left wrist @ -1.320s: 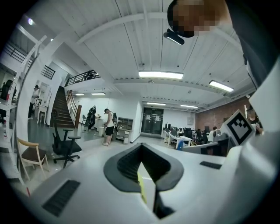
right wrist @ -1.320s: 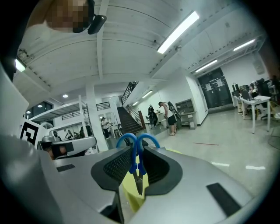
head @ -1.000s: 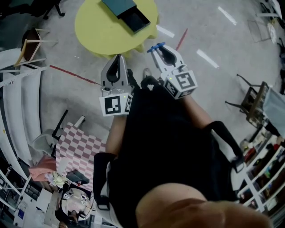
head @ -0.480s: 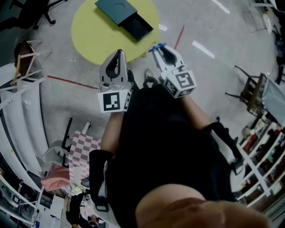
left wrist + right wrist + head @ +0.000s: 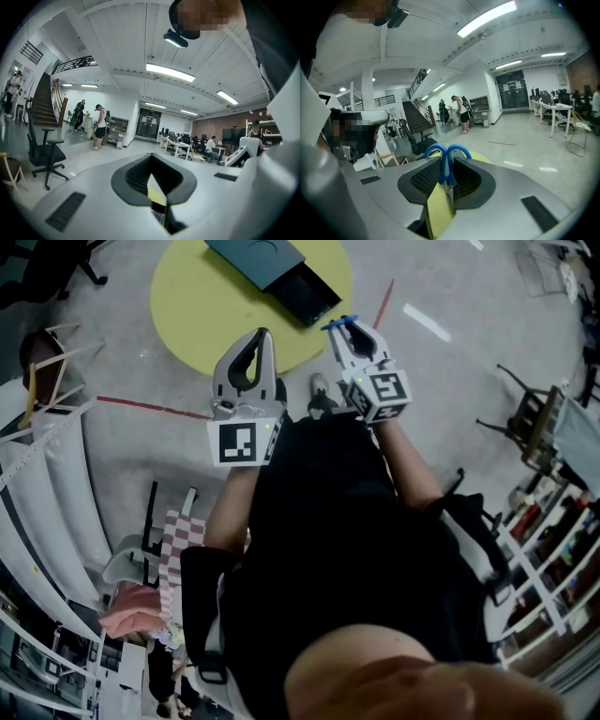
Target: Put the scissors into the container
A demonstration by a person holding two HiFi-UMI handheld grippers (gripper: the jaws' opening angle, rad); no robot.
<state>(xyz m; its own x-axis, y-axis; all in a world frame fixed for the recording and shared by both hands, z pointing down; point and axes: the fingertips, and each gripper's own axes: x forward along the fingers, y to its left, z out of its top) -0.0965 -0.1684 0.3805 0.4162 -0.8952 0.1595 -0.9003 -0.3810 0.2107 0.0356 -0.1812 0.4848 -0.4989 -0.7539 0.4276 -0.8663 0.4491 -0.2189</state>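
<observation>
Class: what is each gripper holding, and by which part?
Right gripper clamps the blue-handled scissors just below their handle loops, which stick out past the jaws. Left gripper: shut, empty.

We can read no words, numbers or brand names in any view. The marker cube [image 5: 242, 442] of the left gripper [image 5: 261, 336] and the marker cube [image 5: 386, 392] of the right gripper [image 5: 343, 326] bear only black-and-white square patterns. The sheets on the far doors [image 5: 147, 121] are too small to read.
</observation>
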